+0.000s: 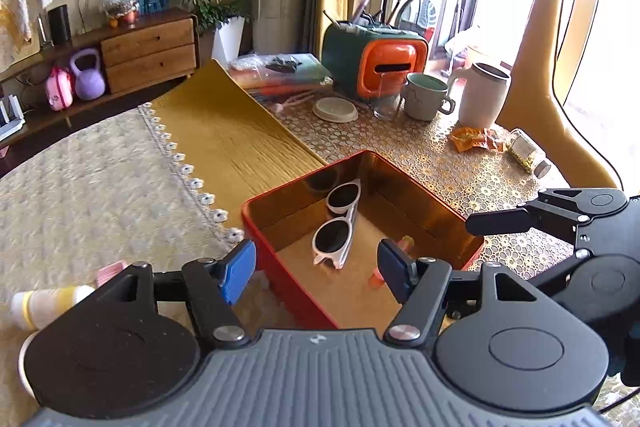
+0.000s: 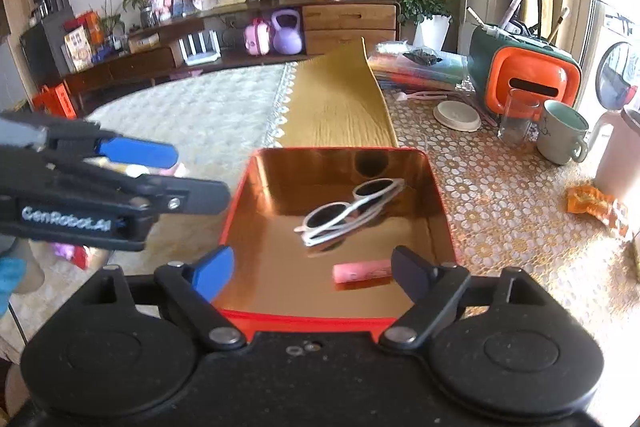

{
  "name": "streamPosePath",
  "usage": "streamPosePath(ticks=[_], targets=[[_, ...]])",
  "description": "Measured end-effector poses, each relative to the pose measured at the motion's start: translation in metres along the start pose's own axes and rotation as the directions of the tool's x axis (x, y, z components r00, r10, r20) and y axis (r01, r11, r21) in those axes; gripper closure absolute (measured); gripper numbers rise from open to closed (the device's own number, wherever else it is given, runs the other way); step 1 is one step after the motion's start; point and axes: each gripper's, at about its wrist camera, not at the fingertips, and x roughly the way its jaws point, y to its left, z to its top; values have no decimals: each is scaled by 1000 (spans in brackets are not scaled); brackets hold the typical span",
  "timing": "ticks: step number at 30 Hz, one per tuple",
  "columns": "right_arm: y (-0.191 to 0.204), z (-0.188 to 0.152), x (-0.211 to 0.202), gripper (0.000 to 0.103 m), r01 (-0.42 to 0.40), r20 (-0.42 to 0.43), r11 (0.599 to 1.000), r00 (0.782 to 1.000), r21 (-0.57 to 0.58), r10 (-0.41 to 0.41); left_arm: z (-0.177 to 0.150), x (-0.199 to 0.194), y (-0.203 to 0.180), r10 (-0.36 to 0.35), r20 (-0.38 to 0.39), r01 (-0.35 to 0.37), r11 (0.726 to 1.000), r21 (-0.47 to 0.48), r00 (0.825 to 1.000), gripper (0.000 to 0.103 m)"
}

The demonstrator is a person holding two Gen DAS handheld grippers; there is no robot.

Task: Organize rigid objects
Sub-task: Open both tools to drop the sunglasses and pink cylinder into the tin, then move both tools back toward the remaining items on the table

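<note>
While the white sunglasses (image 2: 350,211) and a small pink tube (image 2: 362,271) lie loose on the shiny floor of the red tin (image 2: 440,195), both hands hang above it with nothing in their grip. The glasses rest folded near the middle of the tin; the pink tube lies apart from them, close to the near wall, just ahead of the right tongs (image 2: 308,275). Those tongs stand wide apart, the tube showing in the gap between them but below them and untouched, so I judge it has been let go there and the drop-off step is finishing. The left tongs (image 1: 316,273) are also apart, about half open, empty, poised over the tin's near corner.

Outward from the tin, on the pale quilted cloth to its left, I can see a white and yellow bottle (image 1: 48,303) lying on its side and something pink (image 1: 108,271) beside it, both blurred in the left view. These look like the next rigid things to gather. The next move, as I read it, calls for one hand to swing away from the tin toward that cloth and line its fingers across the bottle's round body before closing.

Farther along the desk (image 2: 500,211) stand a green mug (image 2: 560,133), a glass (image 2: 516,119), a lid (image 2: 456,115) and an orange-faced holder (image 2: 524,83), all well clear of the tin.
</note>
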Motion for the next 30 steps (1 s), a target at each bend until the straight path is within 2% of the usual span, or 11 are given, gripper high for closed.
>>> streamPosePath(ticks=[3,5,8,14,23,30], targets=[[5,-1,-6,13,-22,28,999,999,31,21,-7,-14,8,14,13,-14,1000,-17,1000,35],[11,0,-12,11,-35,50,999,998,35,33,-11,-23,14,26,29,-25,999,-40,999,28],[23,0,-19,6,-41,86,999,995,22,39,-17,-38,22,44,54,-41,998,-55,998,28],[48,-3,-28,1,-76,125,997,989,-19,78,-35,-67,33,85,94,-80,995,-57,992,23],[85,-8,-38,0,-154,144,985,976,-82,165,-67,-110,50,154,157,-140,985,-97,976,19],[105,-17,-35,0,-173,146,980,972,-95,186,-95,-131,69,209,174,-181,969,-166,962,18]])
